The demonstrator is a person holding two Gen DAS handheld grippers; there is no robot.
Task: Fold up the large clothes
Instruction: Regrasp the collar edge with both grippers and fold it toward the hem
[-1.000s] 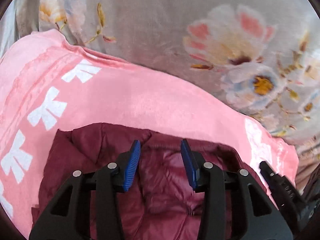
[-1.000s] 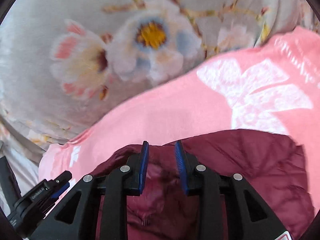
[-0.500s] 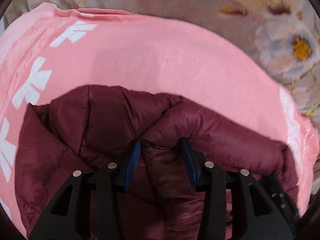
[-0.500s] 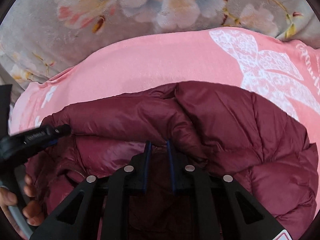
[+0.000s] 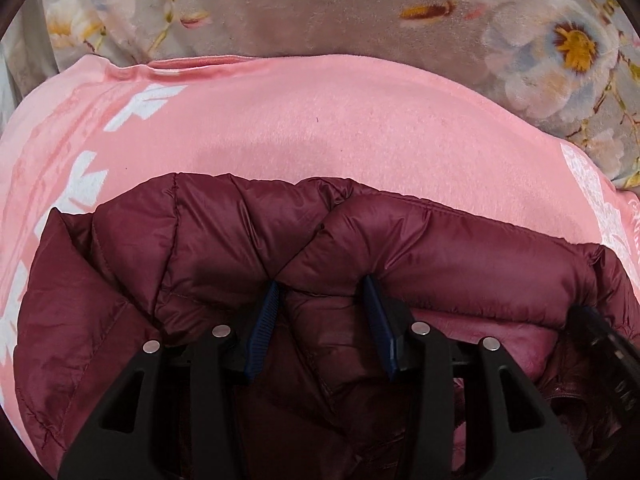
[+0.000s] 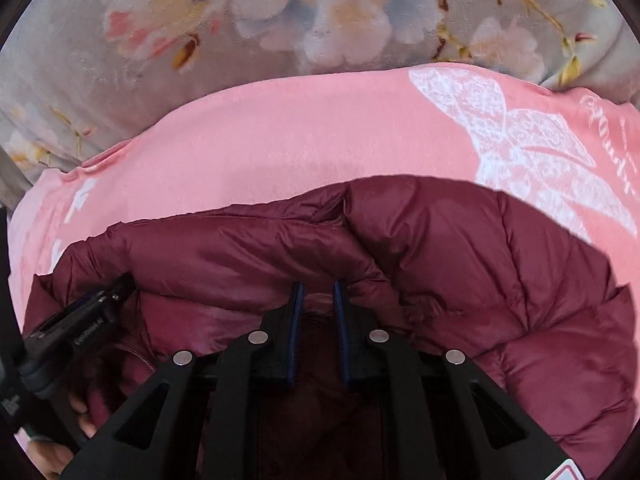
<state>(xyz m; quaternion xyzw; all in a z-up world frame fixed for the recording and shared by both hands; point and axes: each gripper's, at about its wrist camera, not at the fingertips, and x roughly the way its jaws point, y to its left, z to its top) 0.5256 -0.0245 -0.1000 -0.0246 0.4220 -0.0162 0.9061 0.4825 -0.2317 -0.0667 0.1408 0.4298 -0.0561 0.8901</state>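
Note:
A dark red quilted puffer jacket (image 5: 440, 256) lies on a pink blanket (image 5: 320, 128); it also shows in the right wrist view (image 6: 500, 264). My left gripper (image 5: 320, 288) has its blue pads wide apart against the jacket's puffy folded edge, with fabric bulging between them. My right gripper (image 6: 318, 286) has its pads close together, nipping a fold of the jacket. The left gripper's body shows in the right wrist view (image 6: 80, 324), and the right gripper's body at the edge of the left wrist view (image 5: 604, 344).
The pink blanket (image 6: 320, 132) has white butterfly and bow prints. It lies on a grey floral bedspread (image 5: 400, 12), also in the right wrist view (image 6: 200, 20). A hand (image 6: 52, 452) holds the left gripper's handle.
Both grippers have dropped from above the jacket's edge onto it. The right gripper's pads have closed in on a fold. The puffy edge has rolled forward over the blanket.

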